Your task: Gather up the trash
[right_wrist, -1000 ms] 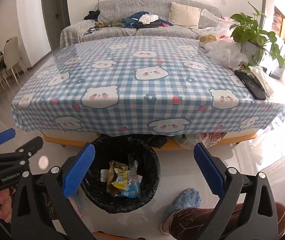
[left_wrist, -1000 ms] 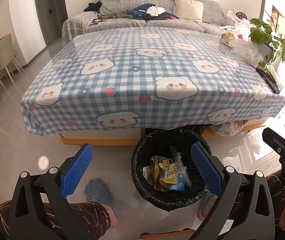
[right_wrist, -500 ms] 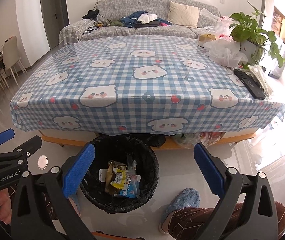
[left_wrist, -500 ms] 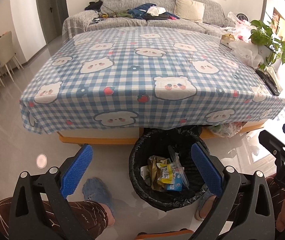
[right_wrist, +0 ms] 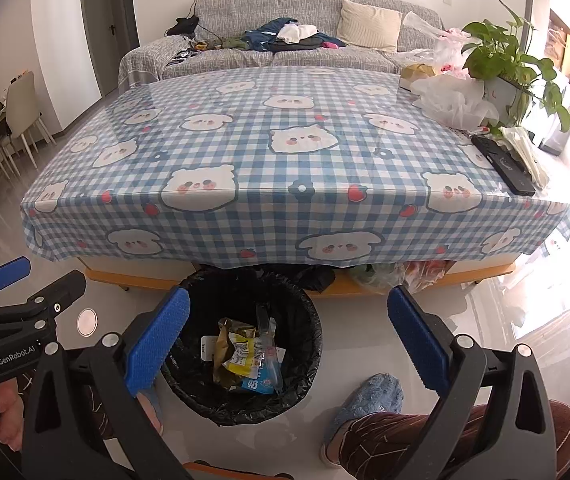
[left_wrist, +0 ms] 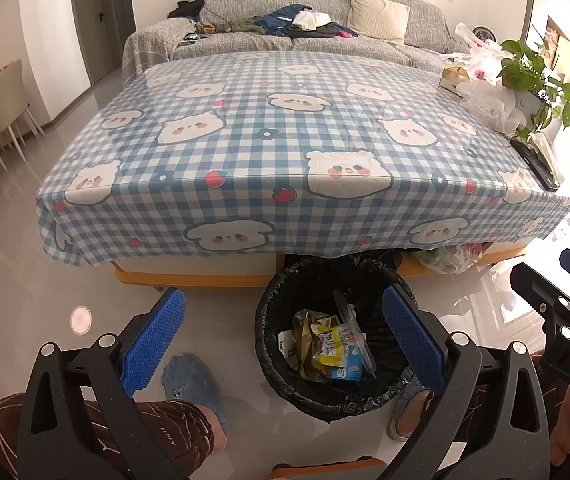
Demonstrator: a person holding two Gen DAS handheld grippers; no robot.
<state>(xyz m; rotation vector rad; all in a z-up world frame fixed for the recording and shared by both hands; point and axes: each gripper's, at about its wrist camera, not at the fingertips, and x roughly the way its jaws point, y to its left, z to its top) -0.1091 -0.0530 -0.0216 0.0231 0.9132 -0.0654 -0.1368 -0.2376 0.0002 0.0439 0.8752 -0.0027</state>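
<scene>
The left hand-held gripper [left_wrist: 283,338] hangs low over the glossy pale floor [left_wrist: 13,304] with its blue-padded jaws spread wide and nothing between them; the round bin lined with a black plastic bag [left_wrist: 337,340] sits on the floor just ahead of it, toward its right finger, whose pad overlaps the bin's right rim in this view. Inside the bin lies the collected trash, a crumpled heap of gold, yellow and blue snack wrappers with a clear plastic piece [left_wrist: 327,346]. Behind the bin stands the low table covered with a blue-and-white checked cloth printed with bears [left_wrist: 285,152], its near edge overhanging the bin's far rim. Further right, the right hand-held gripper [right_wrist: 287,334] is likewise spread open and empty, and from its camera the same bin [right_wrist: 245,344] lies toward its left finger, the wrappers [right_wrist: 245,360] resting at the bottom. At the table's right end sit a crumpled white plastic bag [right_wrist: 457,104], a potted green trailing plant [right_wrist: 505,60] and a black remote control [right_wrist: 503,164]. Compared with a second ago, both views sit slightly closer to the table, the bin and its contents are unmoved, and both sets of jaws remain as wide as before.
</scene>
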